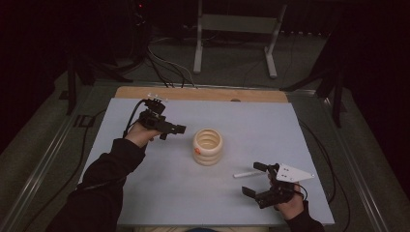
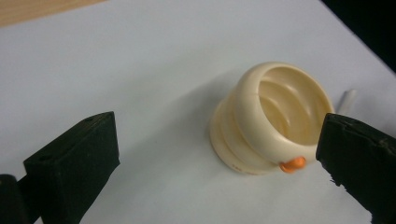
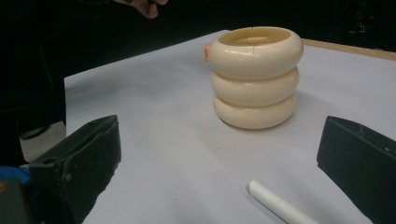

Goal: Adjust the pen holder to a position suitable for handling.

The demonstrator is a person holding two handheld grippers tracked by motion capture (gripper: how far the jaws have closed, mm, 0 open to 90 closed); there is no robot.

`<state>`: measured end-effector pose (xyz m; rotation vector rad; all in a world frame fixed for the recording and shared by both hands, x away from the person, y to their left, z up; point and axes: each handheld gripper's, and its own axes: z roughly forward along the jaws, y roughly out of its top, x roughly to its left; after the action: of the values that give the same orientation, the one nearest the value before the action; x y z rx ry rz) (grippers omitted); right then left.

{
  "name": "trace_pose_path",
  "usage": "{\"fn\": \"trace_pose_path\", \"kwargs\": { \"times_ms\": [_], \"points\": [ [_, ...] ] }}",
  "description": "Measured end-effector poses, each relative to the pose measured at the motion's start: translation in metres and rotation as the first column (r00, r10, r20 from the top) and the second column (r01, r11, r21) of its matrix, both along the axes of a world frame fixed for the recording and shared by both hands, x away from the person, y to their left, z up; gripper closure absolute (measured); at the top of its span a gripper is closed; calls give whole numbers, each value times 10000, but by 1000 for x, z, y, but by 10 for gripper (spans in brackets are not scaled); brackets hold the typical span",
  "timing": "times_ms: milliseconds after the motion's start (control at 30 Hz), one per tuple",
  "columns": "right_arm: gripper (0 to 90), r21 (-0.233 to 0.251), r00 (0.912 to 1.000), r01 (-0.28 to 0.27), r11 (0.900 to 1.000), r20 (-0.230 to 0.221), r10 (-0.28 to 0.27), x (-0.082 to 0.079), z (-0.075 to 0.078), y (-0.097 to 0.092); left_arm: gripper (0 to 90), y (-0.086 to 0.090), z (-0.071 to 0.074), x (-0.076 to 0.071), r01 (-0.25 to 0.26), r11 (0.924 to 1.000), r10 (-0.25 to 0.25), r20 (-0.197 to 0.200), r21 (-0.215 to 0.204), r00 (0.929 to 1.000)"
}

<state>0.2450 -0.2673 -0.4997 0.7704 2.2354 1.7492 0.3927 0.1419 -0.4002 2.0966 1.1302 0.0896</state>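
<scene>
I see the cream ring stack point(image 1: 208, 147) standing upright near the middle of the table point(image 1: 159, 193), three fat rings one on another, hollow down the centre, with a small orange knob point(image 2: 293, 164) on the top ring's outer side; it rests on the pale blue sheet, touching neither claw; just beside it, toward the near right corner, lies a thin white stick point(image 1: 247, 174), flat on the sheet and apart from the stack; my left gripper point(image 1: 175, 129) hovers on the stack's left, nearer the far left corner, jaws pointing toward the stack; they stand released, spread wide, nothing between the pads, the stack ahead of them in the left gripper view; my right gripper point(image 1: 254, 179) sits near the near right corner, close to the front edge, also released, jaws wide apart, the stick lying between them but ahead of the pads, untouched; a strip of bare wood point(image 1: 203, 94) runs along the table's far edge; beyond it a grey metal stand point(image 1: 235, 24) and cables sit on the dark floor
</scene>
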Motion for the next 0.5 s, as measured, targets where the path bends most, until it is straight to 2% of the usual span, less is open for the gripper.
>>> {"fn": "trace_pose_path", "kwargs": {
  "times_ms": [67, 167, 333, 367, 500],
  "points": [
    [0, -22, 10000, -21, 10000, -7, 21, 0, 0, 0, 0, 6, 0, -5, -27, 9999, 28, 43, -146, 10000],
    [0, 15, 10000, -23, 10000, -11, 23, 0, 0, 0, 0, 14, -2, -13, -37, 10000, 39, 183, -89, 9998],
    [0, 22, 10000, -9, 10000, -31, 9, 0, 0, 0, 0, 27, -6, -23, -333, 9992, 342, 380, -232, 9987],
    [0, 42, 10000, -5, 10000, -37, 5, 0, 0, 0, 0, 34, -9, -27, -388, 9983, 406, 395, -442, 9984],
    [0, 12, 10000, -33, 10000, -69, 33, 0, -1, 0, 0, 44, -17, -36, -551, 9977, 569, 481, -384, 9972]
  ]
}}
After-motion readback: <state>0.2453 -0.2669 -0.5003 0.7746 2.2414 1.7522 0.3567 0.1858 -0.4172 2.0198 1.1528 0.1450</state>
